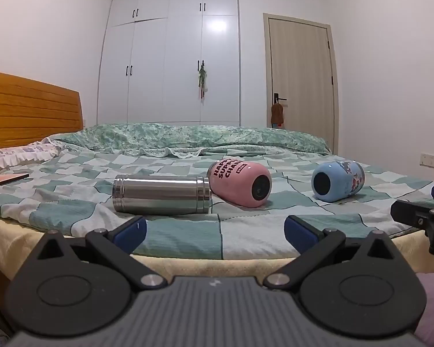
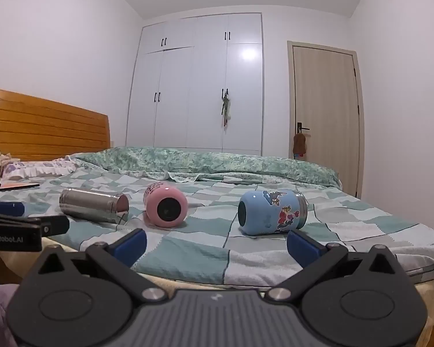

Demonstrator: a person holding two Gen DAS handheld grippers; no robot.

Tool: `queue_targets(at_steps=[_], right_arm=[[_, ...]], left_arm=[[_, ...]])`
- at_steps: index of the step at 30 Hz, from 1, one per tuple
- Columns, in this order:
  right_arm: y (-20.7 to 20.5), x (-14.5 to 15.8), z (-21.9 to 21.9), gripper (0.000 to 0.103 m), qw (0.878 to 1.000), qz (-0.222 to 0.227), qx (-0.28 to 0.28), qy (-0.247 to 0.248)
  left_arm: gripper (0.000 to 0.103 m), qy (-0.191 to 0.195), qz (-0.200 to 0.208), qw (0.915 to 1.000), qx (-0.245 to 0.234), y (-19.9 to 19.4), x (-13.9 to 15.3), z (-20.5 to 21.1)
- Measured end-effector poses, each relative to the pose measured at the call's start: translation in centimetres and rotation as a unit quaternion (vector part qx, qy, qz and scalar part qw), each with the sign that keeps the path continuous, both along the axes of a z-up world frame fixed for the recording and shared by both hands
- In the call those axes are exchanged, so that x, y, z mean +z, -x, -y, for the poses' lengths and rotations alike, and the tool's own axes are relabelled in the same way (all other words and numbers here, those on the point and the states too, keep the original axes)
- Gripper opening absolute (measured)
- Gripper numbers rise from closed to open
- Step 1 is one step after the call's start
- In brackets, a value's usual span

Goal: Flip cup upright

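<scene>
left claw wide open, empty, right claw likewise

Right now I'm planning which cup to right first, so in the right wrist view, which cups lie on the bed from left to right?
Left to right: steel cup → pink cup → blue cup. All three lie on their sides on the checked bedspread.

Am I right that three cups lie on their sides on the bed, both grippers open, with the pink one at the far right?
Not quite. The right wrist view shows the blue cup at the far right; the pink cup lies in the middle, beside the steel cup. The rest holds.
</scene>
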State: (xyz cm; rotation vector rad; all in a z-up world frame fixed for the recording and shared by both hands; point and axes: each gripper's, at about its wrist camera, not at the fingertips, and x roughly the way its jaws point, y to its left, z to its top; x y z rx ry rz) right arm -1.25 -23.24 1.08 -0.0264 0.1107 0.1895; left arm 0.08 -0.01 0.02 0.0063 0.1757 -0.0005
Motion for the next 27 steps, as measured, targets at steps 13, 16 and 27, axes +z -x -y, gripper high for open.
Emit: queue_targets(at_steps=[13, 16, 27], right_arm=[[0.08, 0.01, -0.11, 0.103, 1.0, 0.004, 0.0, -0.005], [0.1, 0.0, -0.14, 0.103, 1.0, 0.004, 0.0, -0.004], [0.1, -0.11, -0.14, 0.103, 1.0, 0.004, -0.001, -0.005]], left_arm=[[0.103, 0.001, 0.007, 1.0, 0.0, -0.04, -0.02, 0.01], [0.103, 0.001, 0.007, 1.0, 0.0, -0.02, -0.02, -0.01], [0.103, 0.001, 0.008, 1.0, 0.0, -0.15, -0.23, 0.13]])
